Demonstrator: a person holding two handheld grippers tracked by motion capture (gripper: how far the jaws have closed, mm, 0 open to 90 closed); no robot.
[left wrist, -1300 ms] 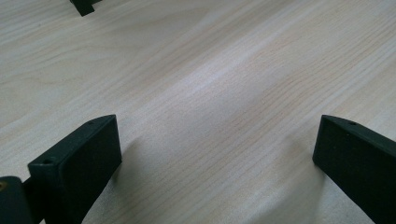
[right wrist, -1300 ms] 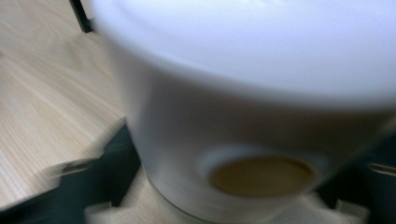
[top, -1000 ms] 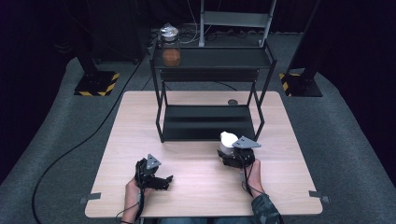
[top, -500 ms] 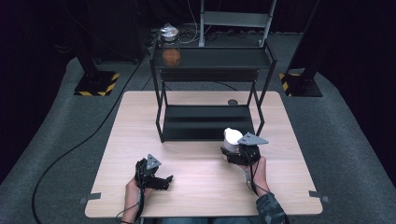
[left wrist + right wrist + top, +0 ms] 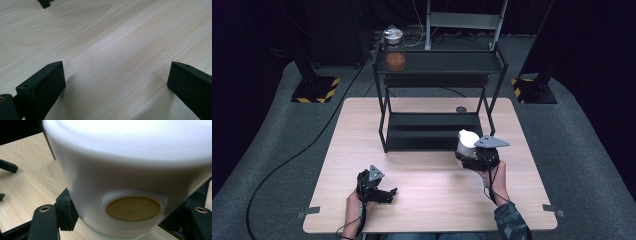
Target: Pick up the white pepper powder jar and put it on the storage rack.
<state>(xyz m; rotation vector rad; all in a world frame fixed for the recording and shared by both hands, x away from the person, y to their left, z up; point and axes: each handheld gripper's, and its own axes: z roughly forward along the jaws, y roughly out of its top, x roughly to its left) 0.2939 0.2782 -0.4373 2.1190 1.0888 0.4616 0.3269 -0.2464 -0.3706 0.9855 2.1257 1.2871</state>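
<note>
The pale wooden counter (image 5: 427,200) carries a black metal two-level shelf rack (image 5: 437,95), and your right tool (image 5: 473,159) is just in front of the rack's right leg. This leg is your first danger: if you carry the load forward without enough height, it can knock the front edge of the lower shelf (image 5: 432,131) or the post beside it, and the grip can be lost.

On the top shelf, at the left end, stands a clear glass jar with an orange filling (image 5: 395,52). It is well apart from your load, so a collision is a risk only if you aim for that end.

The task's thing is the white round plastic container with a tan disc on its side (image 5: 130,182). It is in the air just above the counter, near the front right corner of the rack. Your right tool is closed on it, with the jaws pressing its lower part from both sides. The wall looks smooth and widens toward the top, so I judge it can slip or tilt if you turn the wrist fast.

Your left tool (image 5: 116,82) rests low over bare wood with its jaws wide apart and nothing between them. It is too far away to catch a fall.
</note>
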